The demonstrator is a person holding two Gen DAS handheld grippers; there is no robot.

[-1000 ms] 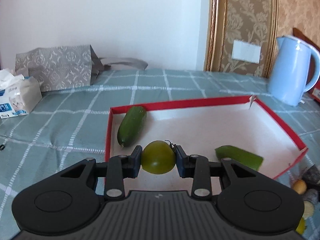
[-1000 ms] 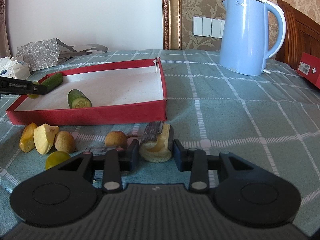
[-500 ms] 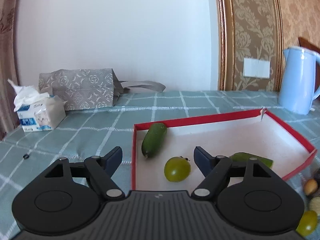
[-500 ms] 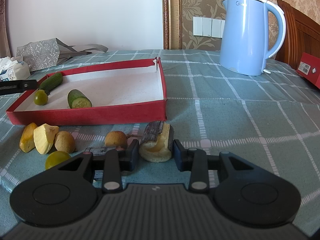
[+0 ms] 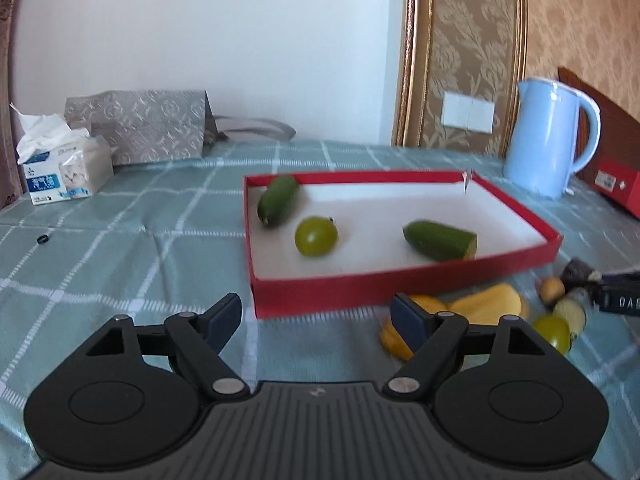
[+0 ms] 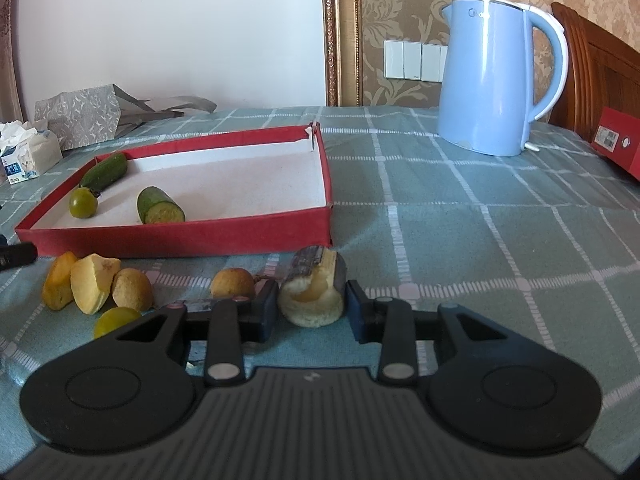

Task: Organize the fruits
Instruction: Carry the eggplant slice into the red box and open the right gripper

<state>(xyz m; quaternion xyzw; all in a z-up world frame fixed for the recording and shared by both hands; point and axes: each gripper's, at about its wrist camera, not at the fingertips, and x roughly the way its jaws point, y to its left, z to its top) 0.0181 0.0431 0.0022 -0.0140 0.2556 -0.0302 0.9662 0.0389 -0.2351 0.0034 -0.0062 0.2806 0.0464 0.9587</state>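
A red tray (image 5: 400, 280) (image 6: 180, 236) holds a whole cucumber (image 5: 279, 200), a cut cucumber (image 5: 440, 240) and a green tomato (image 5: 316, 237) (image 6: 83, 203). My left gripper (image 5: 316, 308) hangs in front of the tray's near wall. Its jaws are opening and nothing is between them. On the cloth lies a pale cut piece with dark skin (image 6: 312, 296), and my right gripper (image 6: 313, 310) is shut on it. Yellow wedges (image 6: 94, 282) (image 5: 480, 308), small brown fruits (image 6: 233, 283) and a yellow-green tomato (image 6: 116, 320) lie loose in front of the tray.
A light blue kettle (image 6: 492, 80) (image 5: 548, 144) stands at the back right, with a red box (image 6: 616, 144) beside it. A tissue pack (image 5: 60, 168) and a grey bag (image 5: 148, 124) sit at the back left. A small black ring (image 5: 43, 239) lies on the checked cloth.
My left gripper let go of the green tomato inside the tray, opened wide and drew back out over the tray's near wall. The right gripper stayed put on the cut piece.
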